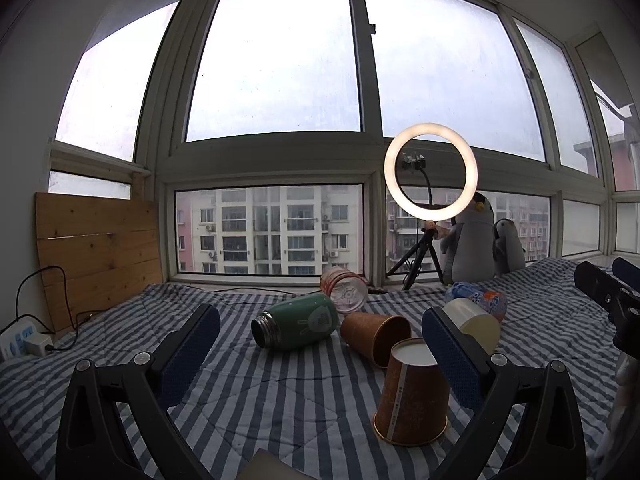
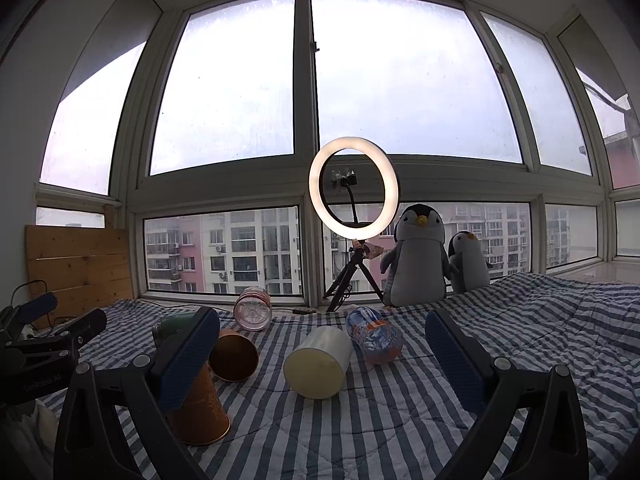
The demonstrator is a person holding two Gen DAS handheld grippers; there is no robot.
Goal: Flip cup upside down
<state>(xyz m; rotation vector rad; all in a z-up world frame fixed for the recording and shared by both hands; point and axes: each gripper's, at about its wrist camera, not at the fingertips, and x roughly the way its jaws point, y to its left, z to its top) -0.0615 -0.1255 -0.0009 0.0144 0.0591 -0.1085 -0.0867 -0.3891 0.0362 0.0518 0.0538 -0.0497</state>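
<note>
A brown paper cup [image 1: 412, 394] stands upside down on the striped blanket, just left of my left gripper's right finger; it also shows in the right wrist view [image 2: 200, 408] behind that gripper's left finger. A second brown cup [image 1: 376, 336] [image 2: 234, 356] lies on its side. A cream cup [image 1: 474, 320] [image 2: 318, 362] lies on its side too. My left gripper [image 1: 320, 344] is open and empty. My right gripper [image 2: 322, 348] is open and empty, with the cream cup between its fingers further out.
A green flask [image 1: 298, 320], a pink clear bottle [image 1: 344, 288] [image 2: 253, 308] and a blue-orange plastic bottle [image 2: 374, 334] lie on the blanket [image 1: 280, 400]. A ring light on a tripod [image 2: 354, 188] and two penguin toys [image 2: 418, 256] stand by the window. A power strip [image 1: 20, 340] lies at left.
</note>
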